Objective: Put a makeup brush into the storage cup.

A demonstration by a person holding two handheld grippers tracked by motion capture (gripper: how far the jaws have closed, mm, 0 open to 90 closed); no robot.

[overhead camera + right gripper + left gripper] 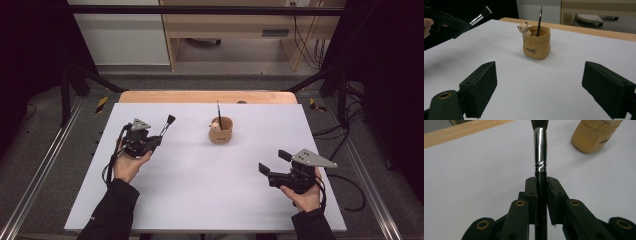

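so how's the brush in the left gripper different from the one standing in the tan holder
The held brush has a wide dark bristle head and a shiny metal ferrule; the holder's brush is thin, ending in a fine tip. The held brush is clamped in the left gripper, tilted; the other stands upright in the holder. Both have dark handles.

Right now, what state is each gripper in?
Left gripper: shut on the makeup brush, clamped at its black handle.
Right gripper: open, nothing between its jaws.

bright even light, dark surroundings, soft shadows.
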